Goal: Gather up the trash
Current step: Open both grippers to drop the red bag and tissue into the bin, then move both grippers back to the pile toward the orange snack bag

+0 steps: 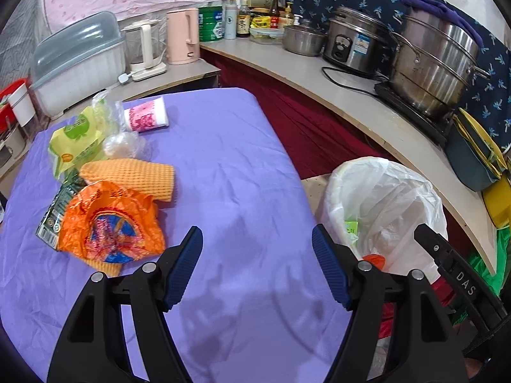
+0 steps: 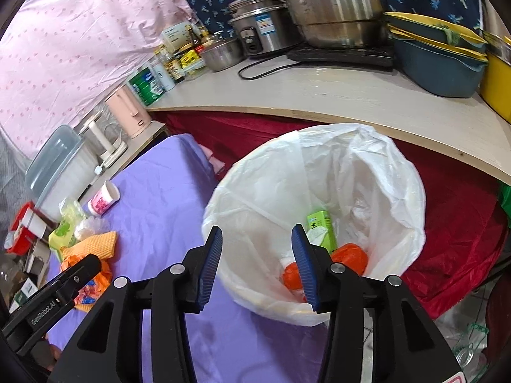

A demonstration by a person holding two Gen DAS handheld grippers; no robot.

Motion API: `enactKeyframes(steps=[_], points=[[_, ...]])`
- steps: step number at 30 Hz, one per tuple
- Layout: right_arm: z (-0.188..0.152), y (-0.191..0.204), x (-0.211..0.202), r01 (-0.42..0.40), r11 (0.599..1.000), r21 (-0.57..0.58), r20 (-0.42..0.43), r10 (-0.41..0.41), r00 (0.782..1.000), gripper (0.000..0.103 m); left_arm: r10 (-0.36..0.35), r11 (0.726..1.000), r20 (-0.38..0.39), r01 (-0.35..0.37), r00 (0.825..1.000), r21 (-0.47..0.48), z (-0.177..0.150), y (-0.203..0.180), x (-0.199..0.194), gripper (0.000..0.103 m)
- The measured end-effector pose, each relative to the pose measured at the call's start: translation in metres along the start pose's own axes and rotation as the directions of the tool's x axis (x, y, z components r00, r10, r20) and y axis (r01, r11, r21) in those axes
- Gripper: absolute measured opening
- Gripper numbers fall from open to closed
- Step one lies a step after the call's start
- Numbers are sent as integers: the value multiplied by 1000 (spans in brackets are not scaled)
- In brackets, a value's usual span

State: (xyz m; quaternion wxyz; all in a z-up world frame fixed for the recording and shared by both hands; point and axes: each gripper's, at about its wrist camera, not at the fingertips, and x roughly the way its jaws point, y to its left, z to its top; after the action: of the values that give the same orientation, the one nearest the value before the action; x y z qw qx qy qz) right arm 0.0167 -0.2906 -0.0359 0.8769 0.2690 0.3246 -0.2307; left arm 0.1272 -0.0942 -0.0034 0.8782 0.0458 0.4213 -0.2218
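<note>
Trash lies on the left of the purple-covered table [image 1: 230, 172]: an orange wrapper [image 1: 111, 223], an orange foam net [image 1: 134, 174], a green-yellow packet [image 1: 76, 143], clear plastic [image 1: 123, 143], a dark green packet [image 1: 59, 210] and a pink paper cup [image 1: 147, 118]. My left gripper [image 1: 257, 239] is open and empty above the table, right of the pile. My right gripper [image 2: 257, 239] is open and empty over the white-bagged bin [image 2: 399, 185], which holds a green carton [image 2: 321, 226] and orange trash [image 2: 349, 255]. The bin also shows in the left wrist view [image 1: 383, 204].
A curved counter [image 1: 351, 95] behind the bin carries steel pots [image 1: 434, 63], a rice cooker [image 1: 354, 44], bottles and a cord. A pink kettle [image 1: 183, 35], a glass kettle [image 1: 143, 48] and a lidded tub [image 1: 80, 57] stand behind the table. Red cloth hangs below the counter.
</note>
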Motion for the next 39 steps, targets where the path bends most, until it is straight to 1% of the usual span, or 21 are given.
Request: enactKeyframes(steps=[4,5,6,12,18,28,32,35,39], points=[[-7,22,3,-24,999,-36,-14,23,1000,45,24,999,4,-24,1000,-41,-3,23,-4,69],[-9,28,3,-28,999,-45,-17,27,999,45,29,998,4,-29,1000,-52,-4,29,-5,73],[-12,35,5,-36,998,-56,-23,34,999,46,36,997,8,-35,999,-63,-5,34,-7,75],[-23,68,11,-69,993,-99,-49,64,997,46,81,989,9,-79,997,-123,-9,76,-14,76],[-38,106,19,-111,981,-160,-87,98,991,46,135,974,-3,-133,991,-183,-15,119,-20,76],[-71,168,32,-191,951,-244,-164,154,974,46,198,941,-37,-201,979,-273,-31,187,-28,77],[-83,194,34,-226,935,-272,-191,178,965,47,208,926,-52,-214,977,-311,-39,214,-33,77],[-93,215,36,-252,921,-297,-209,194,958,51,228,910,-67,-237,971,-340,-46,234,-37,77],[-105,242,38,-287,900,-327,-235,217,947,52,251,885,-80,-262,965,-385,-52,262,-43,77]])
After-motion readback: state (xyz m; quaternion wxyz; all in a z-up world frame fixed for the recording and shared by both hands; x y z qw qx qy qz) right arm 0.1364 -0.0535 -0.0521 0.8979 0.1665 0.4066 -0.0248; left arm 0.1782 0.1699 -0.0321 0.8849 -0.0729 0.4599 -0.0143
